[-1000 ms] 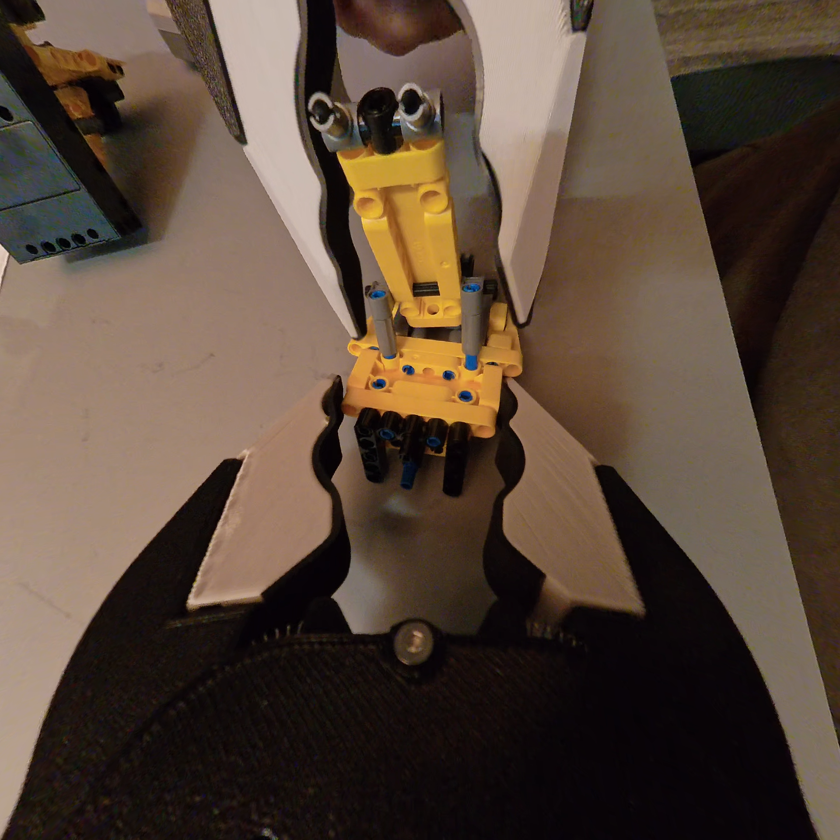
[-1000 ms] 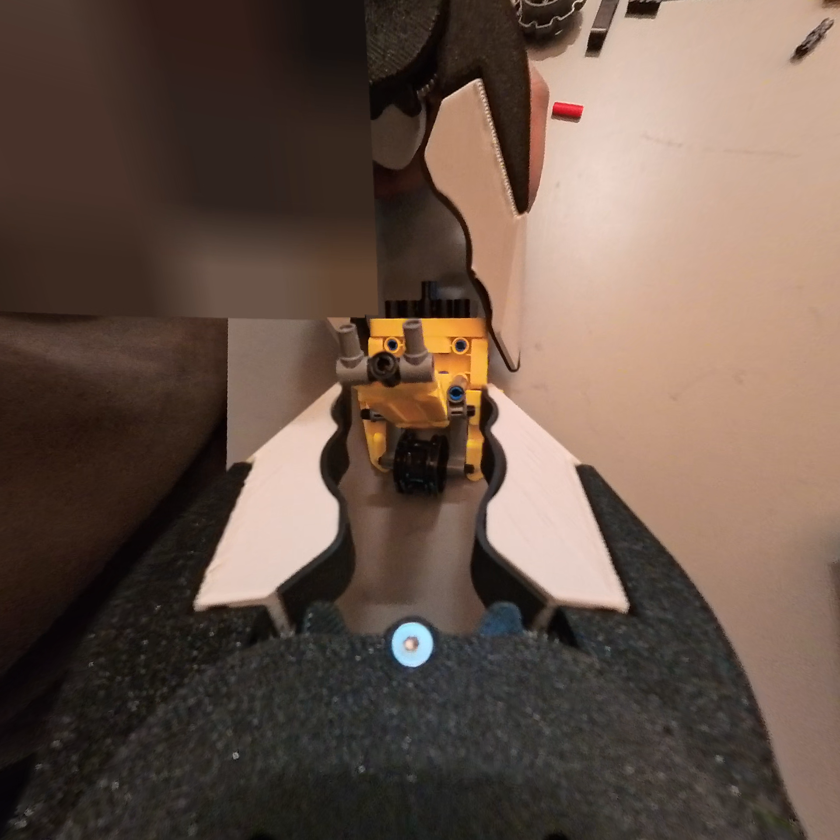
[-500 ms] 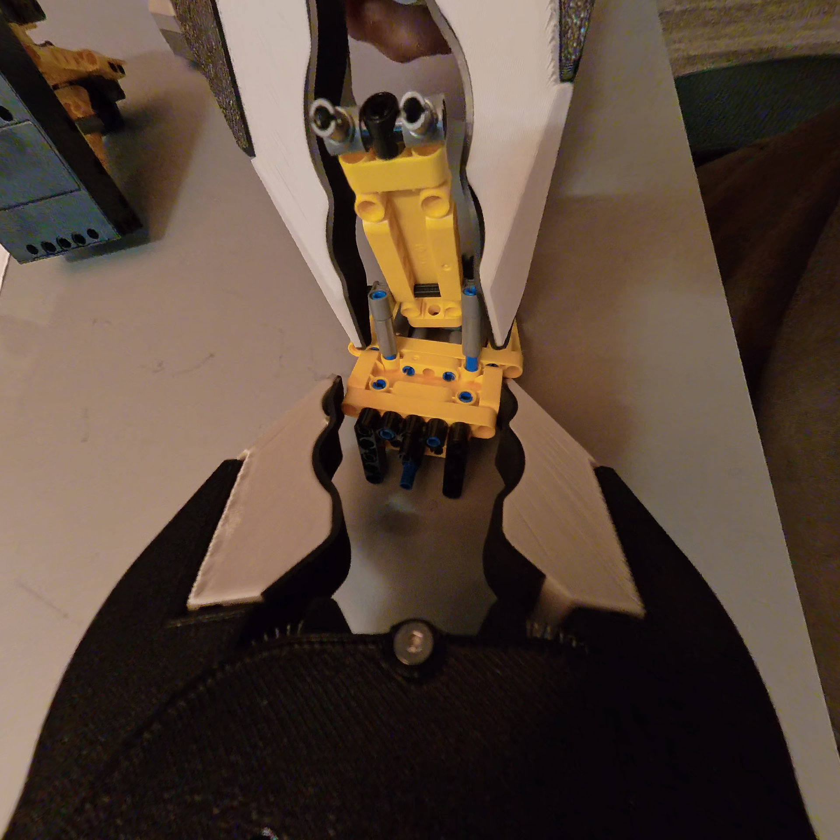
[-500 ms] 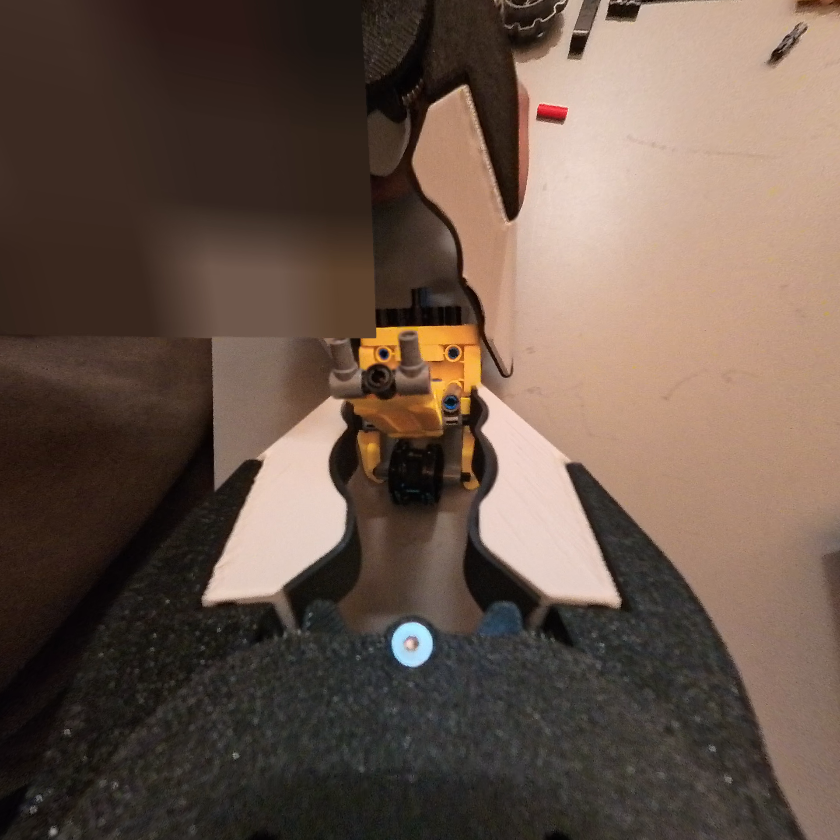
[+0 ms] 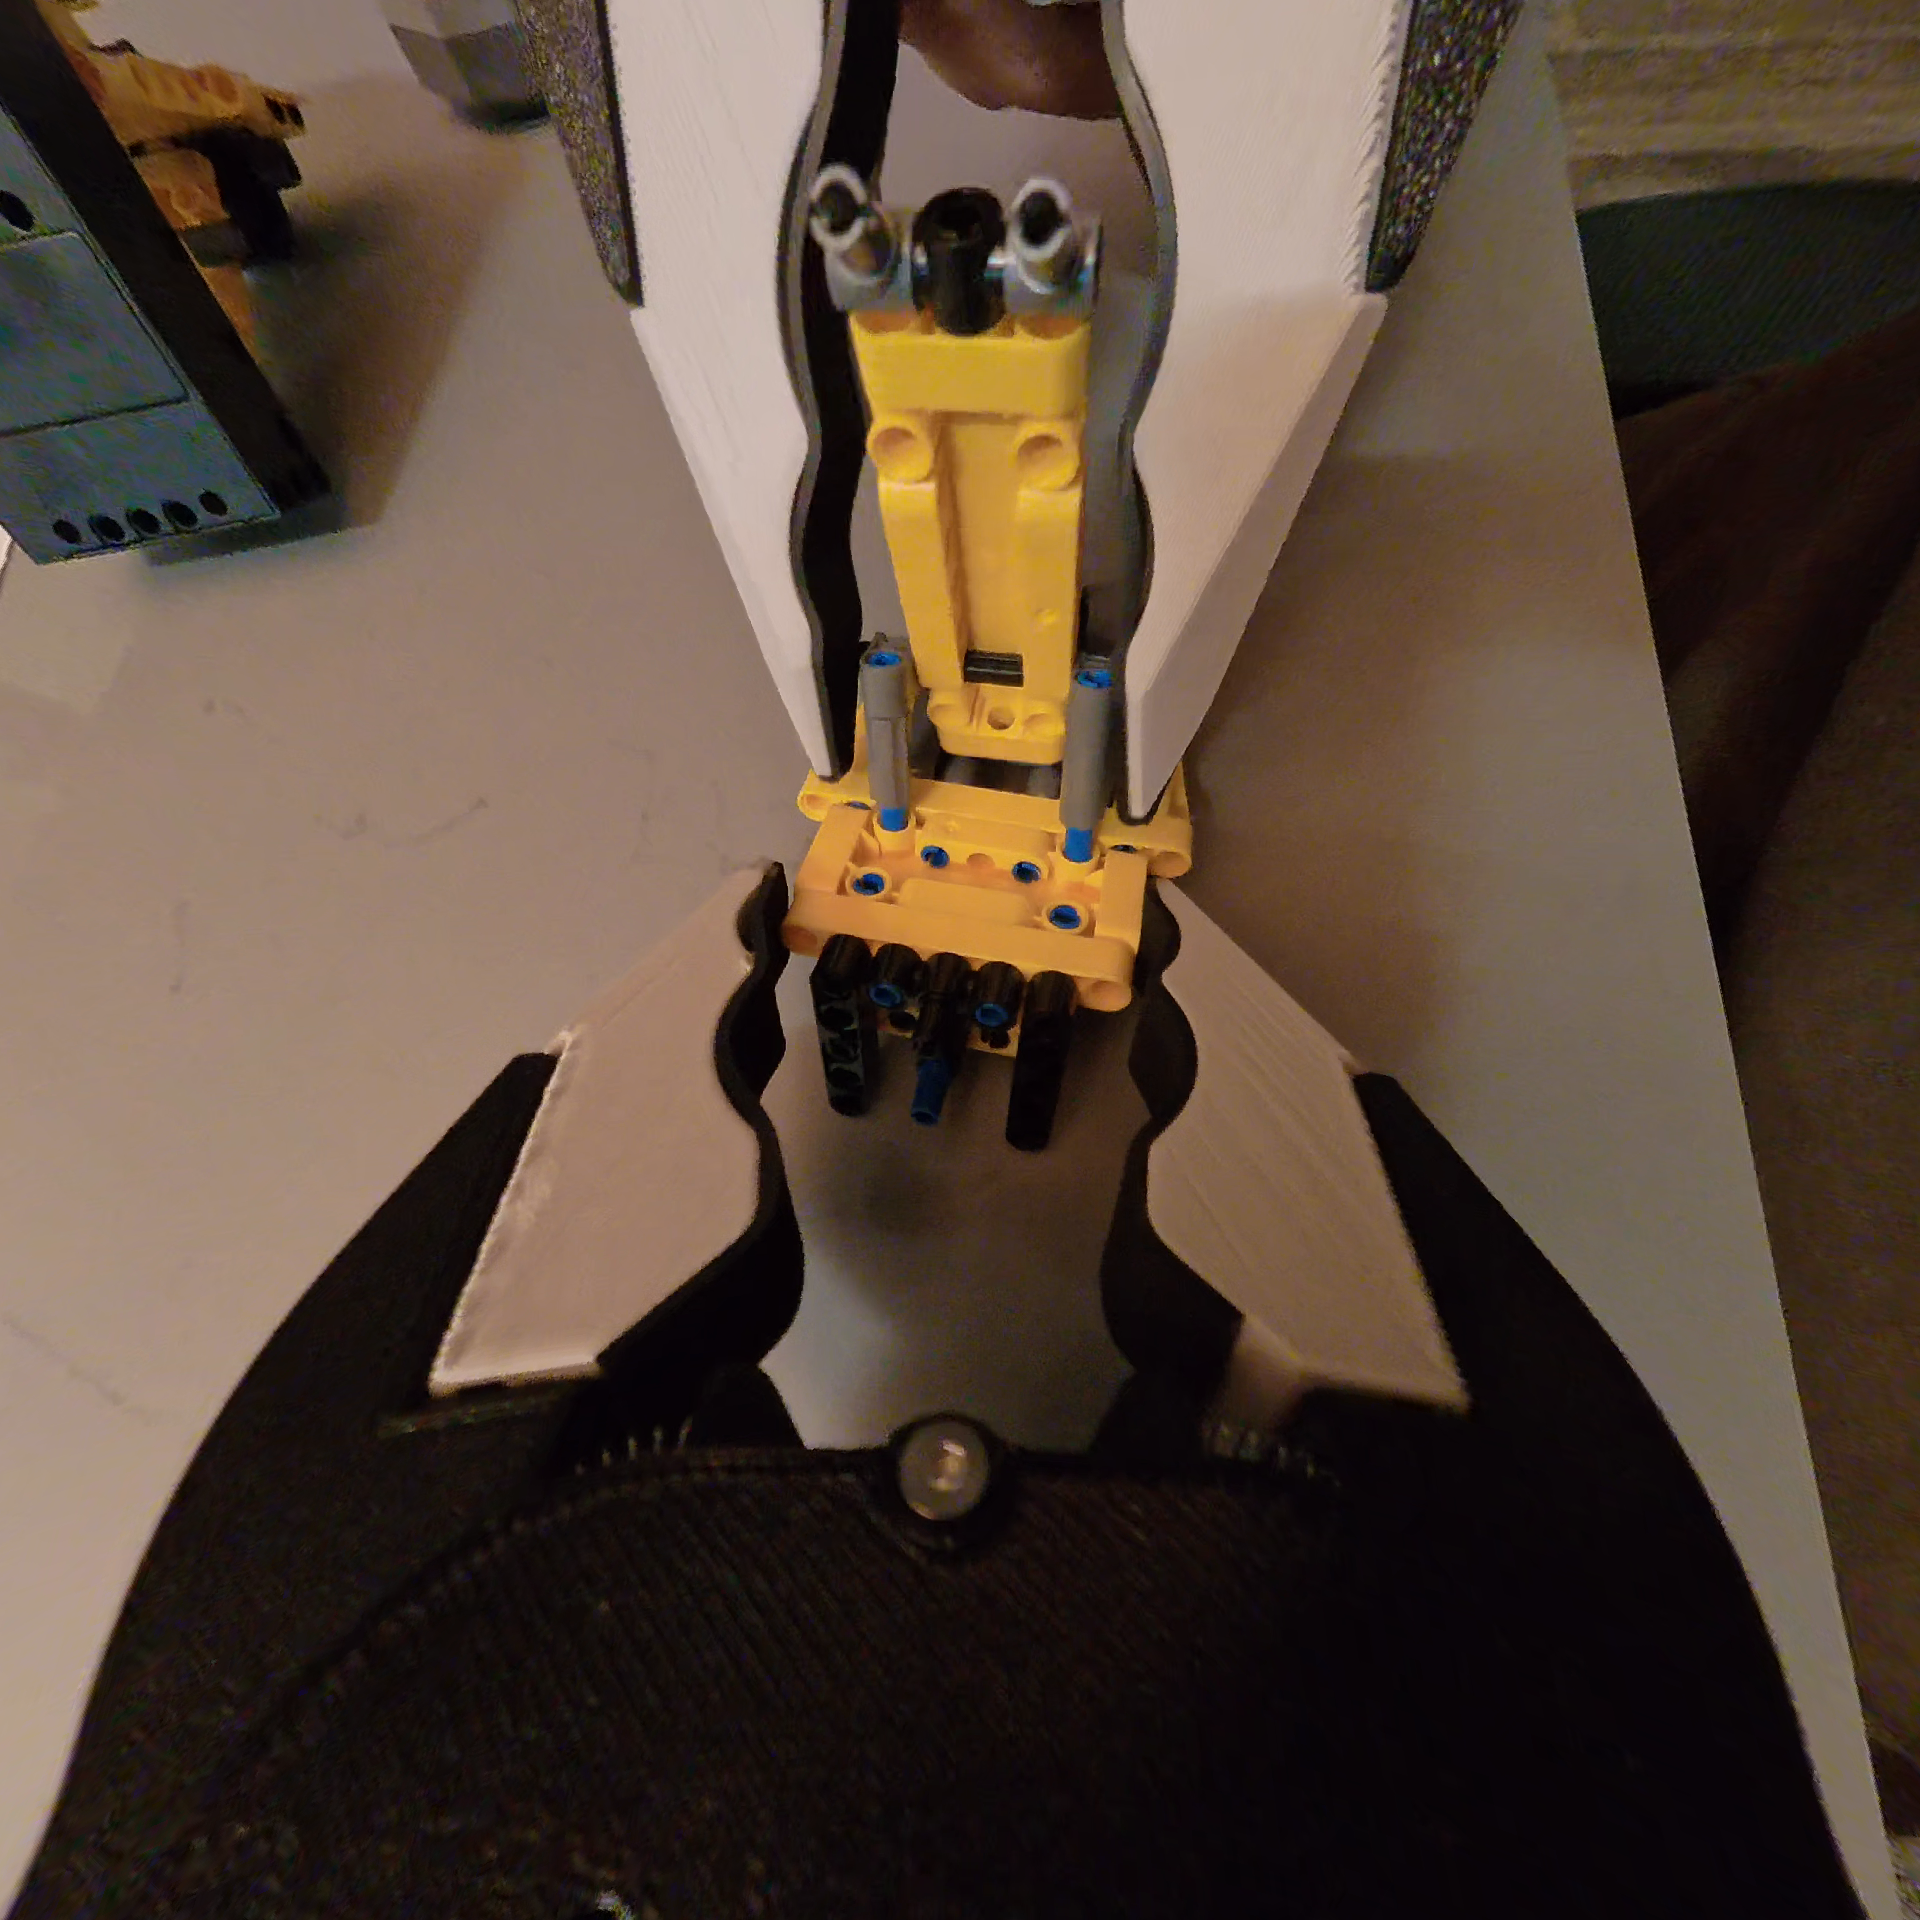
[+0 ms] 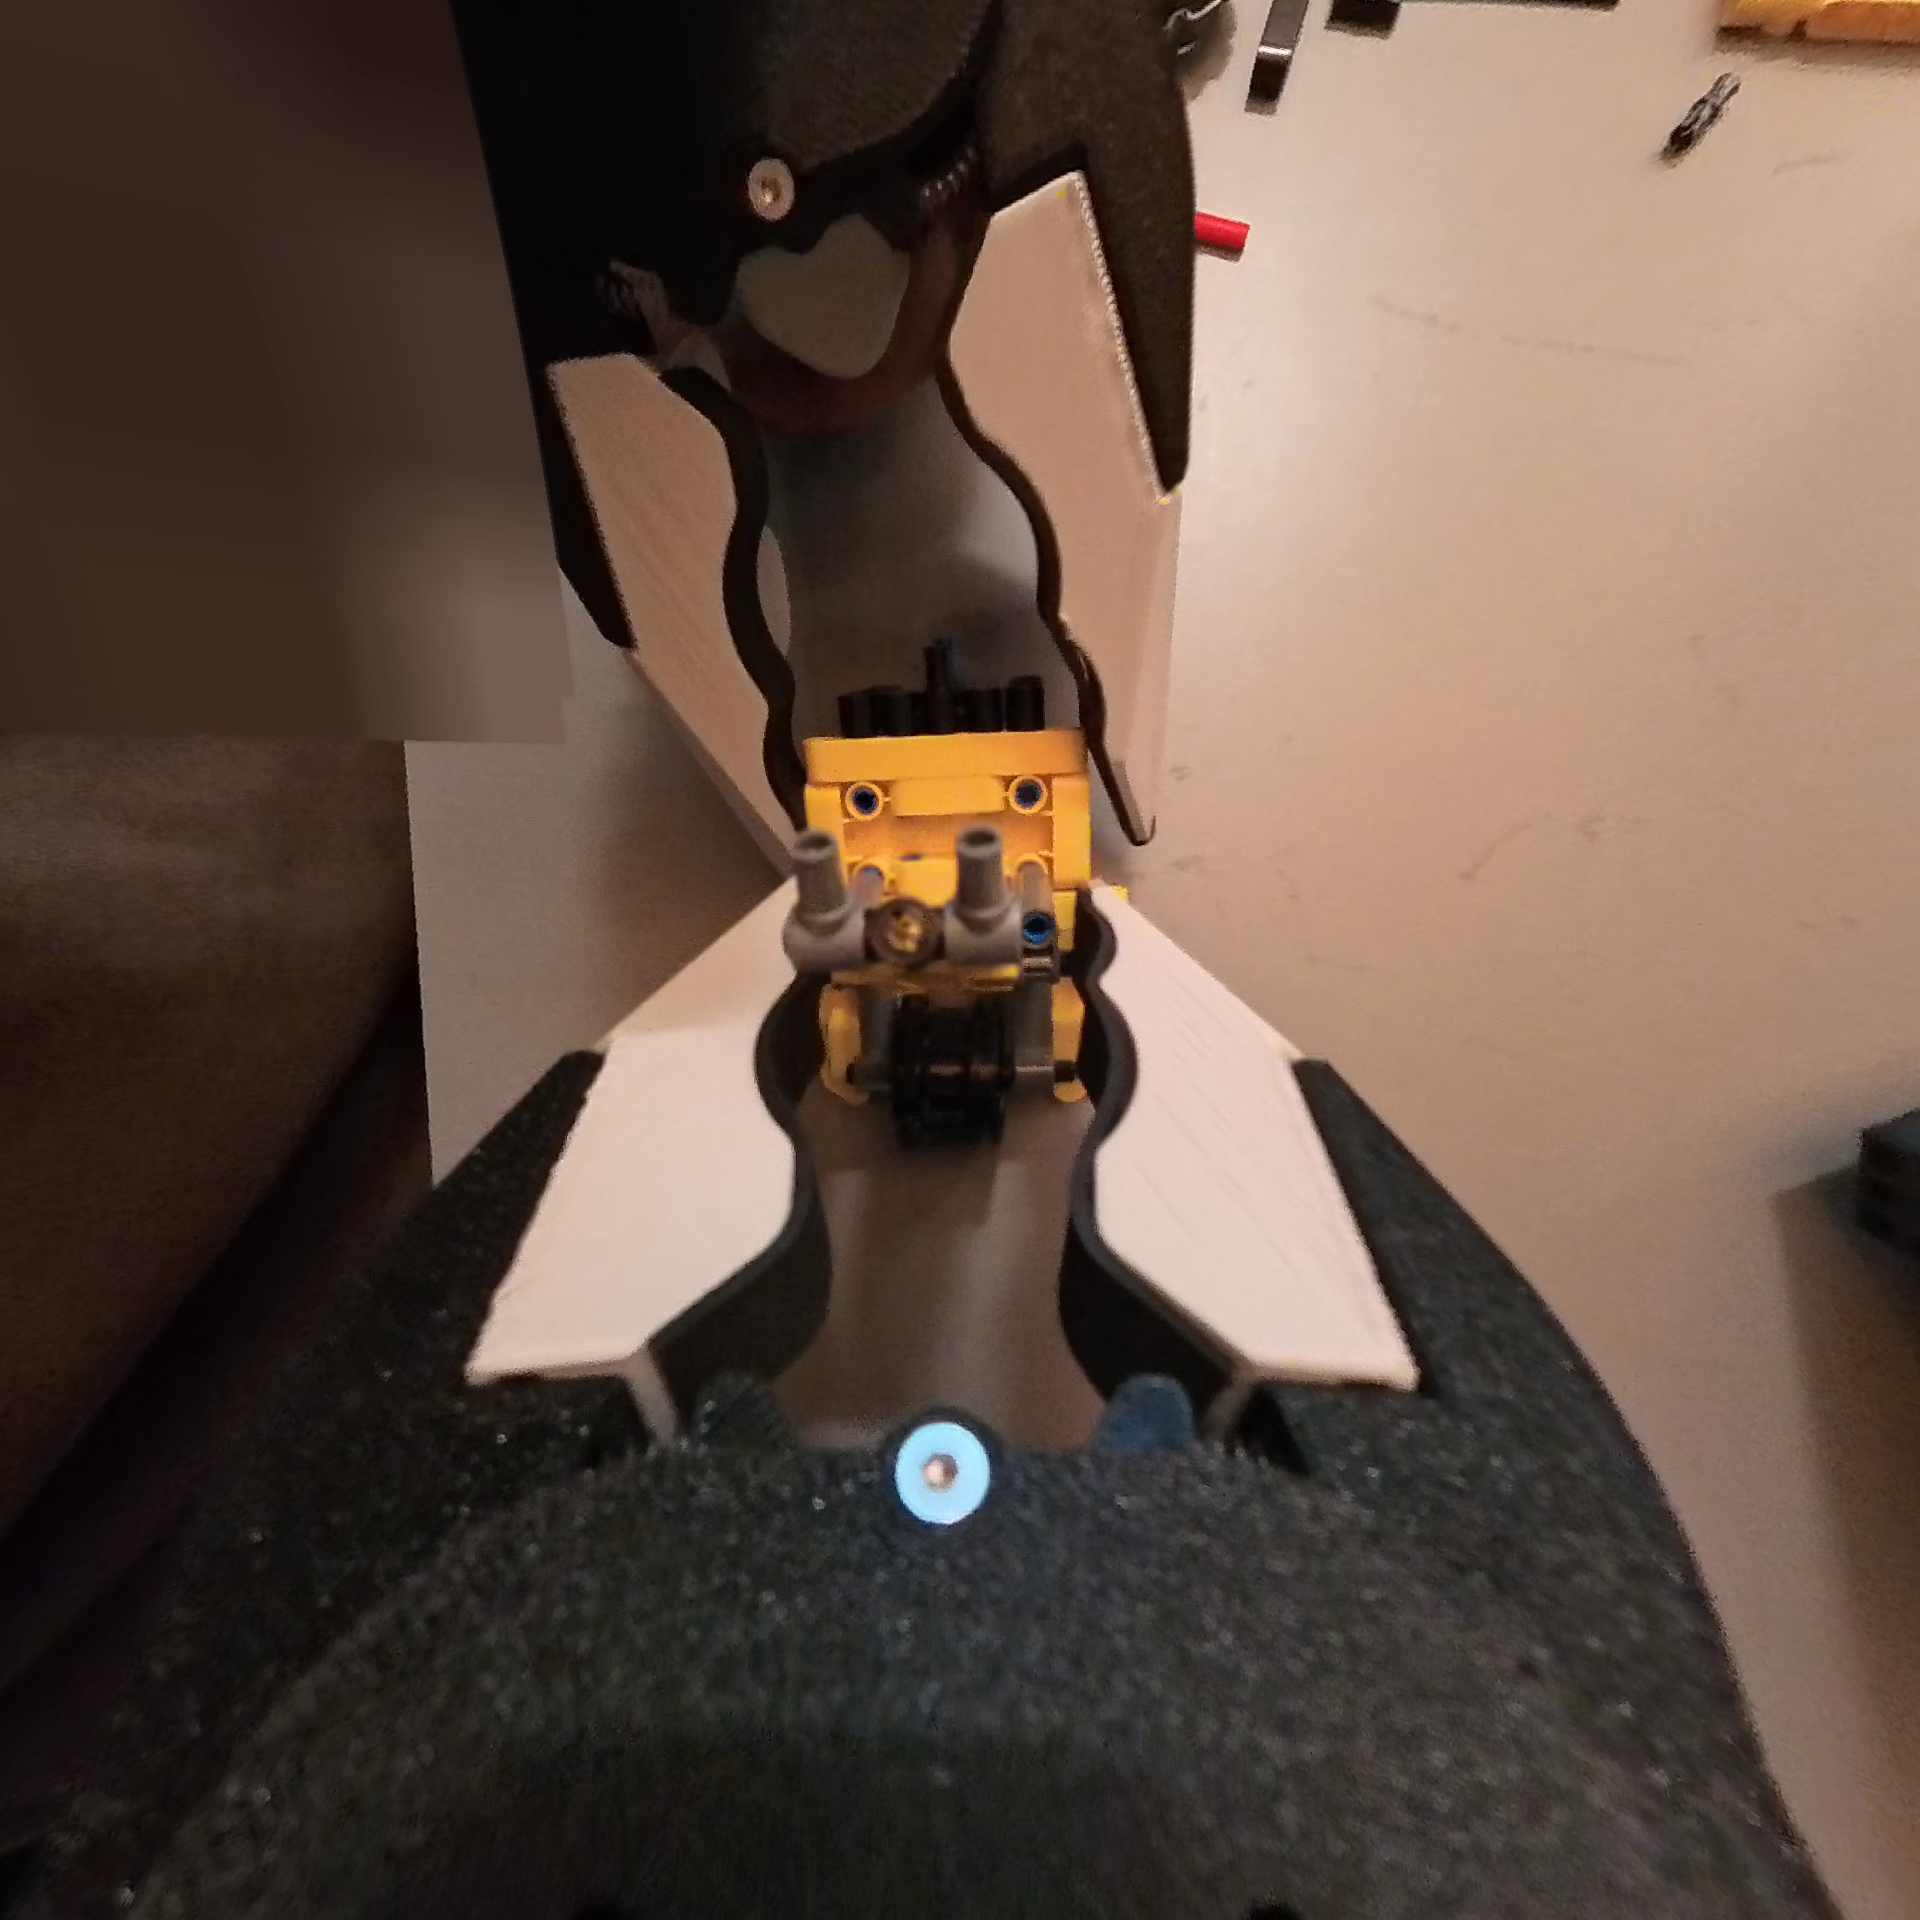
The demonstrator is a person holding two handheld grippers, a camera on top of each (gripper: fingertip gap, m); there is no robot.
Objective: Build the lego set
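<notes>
A yellow brick assembly (image 5: 977, 540) with grey pins, blue pegs and black beams stands on the white table (image 5: 364, 748). My left gripper (image 5: 961, 914) is shut on its yellow base frame (image 5: 966, 904). My right gripper (image 6: 945, 966) faces it from the far side and is shut on the assembly's upright yellow part (image 6: 940, 971), above a black wheel (image 6: 945, 1091). In the left wrist view the right gripper's white fingers (image 5: 727, 468) flank the upright beam. In the right wrist view the left gripper's fingers (image 6: 1127, 623) reach down beside the yellow frame (image 6: 945, 800).
A dark blue box (image 5: 114, 416) with a tan model (image 5: 187, 135) behind it stands at the left. A red pin (image 6: 1221, 234) and black parts (image 6: 1278, 52) lie farther off. The table edge (image 5: 1662, 831) borders brown fabric (image 5: 1787, 675). Only a small space, under 4 cm, lies between the two pairs of fingers.
My right gripper's fingers have closed in onto the upright yellow part. The right wrist camera has shifted, and more of the left gripper shows. The left gripper has stayed shut on the base.
</notes>
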